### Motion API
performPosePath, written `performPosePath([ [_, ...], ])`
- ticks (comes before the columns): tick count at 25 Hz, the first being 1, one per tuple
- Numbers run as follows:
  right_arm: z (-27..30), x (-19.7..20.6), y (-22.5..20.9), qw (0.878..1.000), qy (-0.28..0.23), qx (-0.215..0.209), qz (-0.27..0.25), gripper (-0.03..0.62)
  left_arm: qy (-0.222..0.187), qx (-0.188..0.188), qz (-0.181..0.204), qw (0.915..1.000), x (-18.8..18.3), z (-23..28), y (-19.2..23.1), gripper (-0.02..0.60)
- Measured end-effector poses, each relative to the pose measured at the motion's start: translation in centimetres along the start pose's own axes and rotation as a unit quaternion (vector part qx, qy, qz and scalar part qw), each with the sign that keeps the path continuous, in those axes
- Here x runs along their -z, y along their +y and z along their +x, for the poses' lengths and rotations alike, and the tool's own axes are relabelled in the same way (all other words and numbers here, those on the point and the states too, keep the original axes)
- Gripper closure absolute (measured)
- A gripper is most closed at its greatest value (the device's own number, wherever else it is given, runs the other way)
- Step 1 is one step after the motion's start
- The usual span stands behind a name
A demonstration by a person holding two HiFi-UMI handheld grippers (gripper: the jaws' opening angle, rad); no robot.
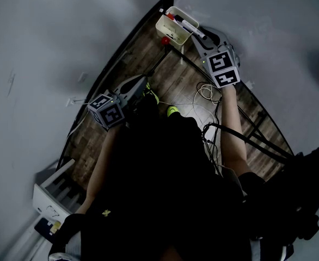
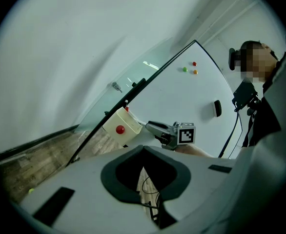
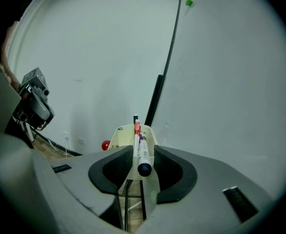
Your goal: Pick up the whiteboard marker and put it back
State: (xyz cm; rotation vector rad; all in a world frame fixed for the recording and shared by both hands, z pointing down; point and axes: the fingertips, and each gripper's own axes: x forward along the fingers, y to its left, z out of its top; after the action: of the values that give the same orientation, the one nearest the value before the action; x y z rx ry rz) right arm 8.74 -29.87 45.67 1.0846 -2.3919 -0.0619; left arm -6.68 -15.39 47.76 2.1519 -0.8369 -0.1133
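Right gripper (image 3: 144,151) jaws slightly apart around the whiteboard marker (image 3: 144,165), its far end in the cream tray (image 3: 119,136), dark tail overhanging (left gripper (image 2: 143,152) idle, pressed together on nothing); risk as I judge: a crooked withdrawal snags the tail and tips it out.

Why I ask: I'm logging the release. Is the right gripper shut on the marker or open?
Open: the right gripper has the marker between its jaws with a gap each side, far end resting in the holder.
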Motion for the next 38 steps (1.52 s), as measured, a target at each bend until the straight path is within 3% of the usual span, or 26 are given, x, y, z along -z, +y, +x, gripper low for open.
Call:
performPosePath([
  [7, -1.1, -0.5, 0.1, 1.0, -0.016, 0.001, 0.011, 0.44, 0.0, 0.003, 0.007, 1.0, 0.0, 0.2, -0.3, 0.563],
  [14, -4.1, -0.1, 1.1, 0.999, -0.028, -0.009, 0.031, 0.437, 0.0, 0.011, 0.028, 0.9996, 1.1, 0.9, -2.8, 0.563],
  [21, -6.2, -0.1, 1.7, 0.995, -0.062, -0.03, 0.072, 0.437, -0.009, -0.008, 0.062, 0.998, 2.1, -0.1, -5.1, 0.563],
  [28, -7.7, 0.1, 4.0, 0.993, -0.066, -0.042, 0.088, 0.437, -0.016, -0.022, 0.06, 0.9978, 3.0, -2.7, -6.0, 0.563],
  [33, -9.1, 0.5, 6.7, 0.993, -0.052, -0.042, 0.101, 0.437, -0.005, -0.012, 0.056, 0.9984, 4.6, -4.3, -6.4, 0.563],
  [38, -11.2, 1.1, 9.6, 0.994, -0.032, -0.023, 0.104, 0.437, 0.012, 0.022, 0.059, 0.9979, 6.7, -5.6, -7.0, 0.563],
])
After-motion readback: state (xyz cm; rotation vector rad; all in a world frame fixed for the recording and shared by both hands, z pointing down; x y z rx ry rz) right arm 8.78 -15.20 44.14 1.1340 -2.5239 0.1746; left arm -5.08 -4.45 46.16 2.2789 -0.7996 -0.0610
